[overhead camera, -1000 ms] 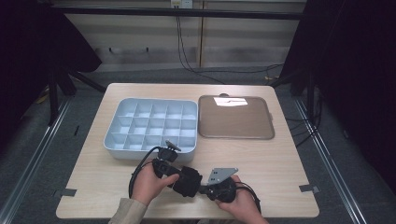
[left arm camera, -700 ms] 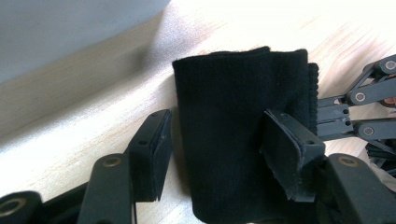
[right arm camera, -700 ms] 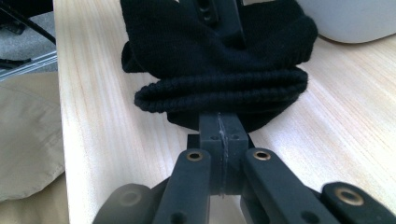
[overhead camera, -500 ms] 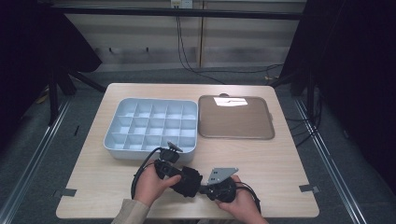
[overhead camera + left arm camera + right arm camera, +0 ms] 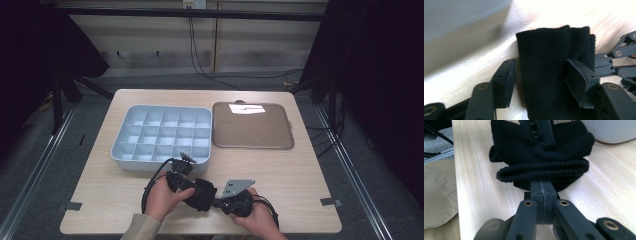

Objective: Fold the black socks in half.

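A black knitted cloth point(image 5: 202, 193) lies folded into a thick, soft bundle on the wooden bench point(image 5: 300, 175), near its front edge and just in front of the compartment tray point(image 5: 162, 134). Its ribbed edge point(image 5: 544, 171) forms a rounded roll. The folds stack in several layers.

black ribbed knit cloth point(image 5: 541, 167), matt; pale wood table point(image 5: 599, 187)
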The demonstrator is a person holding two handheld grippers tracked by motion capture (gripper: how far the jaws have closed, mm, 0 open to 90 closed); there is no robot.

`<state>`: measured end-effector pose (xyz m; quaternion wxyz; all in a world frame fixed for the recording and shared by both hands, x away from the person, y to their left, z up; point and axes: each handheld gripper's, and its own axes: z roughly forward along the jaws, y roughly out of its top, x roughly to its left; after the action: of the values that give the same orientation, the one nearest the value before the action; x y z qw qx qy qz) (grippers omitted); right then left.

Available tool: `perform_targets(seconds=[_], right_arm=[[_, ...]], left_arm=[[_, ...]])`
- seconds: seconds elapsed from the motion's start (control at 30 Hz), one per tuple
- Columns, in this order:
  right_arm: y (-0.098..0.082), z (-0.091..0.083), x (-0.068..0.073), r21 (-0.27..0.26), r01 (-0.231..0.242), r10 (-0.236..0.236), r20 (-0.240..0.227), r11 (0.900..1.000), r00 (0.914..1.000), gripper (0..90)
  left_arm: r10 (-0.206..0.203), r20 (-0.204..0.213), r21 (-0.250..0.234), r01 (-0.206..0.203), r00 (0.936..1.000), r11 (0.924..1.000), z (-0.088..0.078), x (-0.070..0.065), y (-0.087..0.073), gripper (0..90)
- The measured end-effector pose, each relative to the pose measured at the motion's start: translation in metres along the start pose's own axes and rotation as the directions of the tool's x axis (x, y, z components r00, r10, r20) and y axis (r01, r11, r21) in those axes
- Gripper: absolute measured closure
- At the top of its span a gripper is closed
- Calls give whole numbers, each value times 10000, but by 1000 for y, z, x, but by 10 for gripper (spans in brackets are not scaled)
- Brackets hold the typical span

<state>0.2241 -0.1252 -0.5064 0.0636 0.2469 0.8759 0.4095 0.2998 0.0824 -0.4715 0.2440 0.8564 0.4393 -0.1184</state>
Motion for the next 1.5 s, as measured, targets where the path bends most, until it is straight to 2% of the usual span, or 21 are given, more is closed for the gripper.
perform_targets(seconds=[0.27,0.33,0.43,0.57,0.63,0.7,0.8,0.83,0.93,1.07,1.17,1.2,1.4,1.47,1.5], right_arm=[[0,0,0,-23,2,-2,0,10000,10000,900],[0,0,0,-23,-3,3,24,10000,10000,900],[0,0,0,-27,-2,2,22,10000,10000,900],[0,1,0,-27,-4,5,24,10000,10000,900],[0,1,0,-26,27,-27,36,10000,10000,900],[0,1,0,-27,13,-13,32,10000,10000,900],[0,1,0,-30,45,-45,28,10000,10000,900],[0,1,0,-32,42,-42,31,10000,10000,900],[-1,0,0,-63,-73,73,23,10000,10000,900],[-1,0,0,-85,-59,59,32,9999,10000,900],[-1,0,0,-125,-31,32,29,9999,10000,897],[-1,0,-1,-137,-46,46,43,9999,10000,895],[-1,1,-1,-176,-33,35,117,9998,9999,875],[-1,1,0,-170,-6,8,118,9999,9999,867],[-1,1,0,-182,-21,23,124,9998,9999,862]], left_arm=[[-25,294,-112,28,9996,9999,2,2,-1,425],[-145,456,-247,156,9989,9996,3,4,-2,415],[-198,554,-201,209,9983,9996,3,6,-2,409],[-221,717,-179,234,9972,9996,3,5,-2,459],[-73,705,-121,81,9975,9999,2,3,-2,506],[-84,667,-197,97,9977,9998,2,0,-2,546],[223,498,-117,-217,9985,9997,0,-5,-1,683],[334,388,-77,-331,9987,9994,-1,-8,0,704],[449,114,-8,-449,9989,9990,-2,-12,2,722],[400,174,65,-402,9990,9992,-7,-13,4,727],[563,135,237,-566,9983,9981,-13,-13,6,729],[486,102,114,-487,9988,9987,-15,-14,6,729],[571,32,236,-572,9984,9981,-26,-12,8,731],[578,-1,414,-577,9983,9975,-29,-10,8,731],[515,-23,275,-514,9987,9983,-29,-10,8,731]])
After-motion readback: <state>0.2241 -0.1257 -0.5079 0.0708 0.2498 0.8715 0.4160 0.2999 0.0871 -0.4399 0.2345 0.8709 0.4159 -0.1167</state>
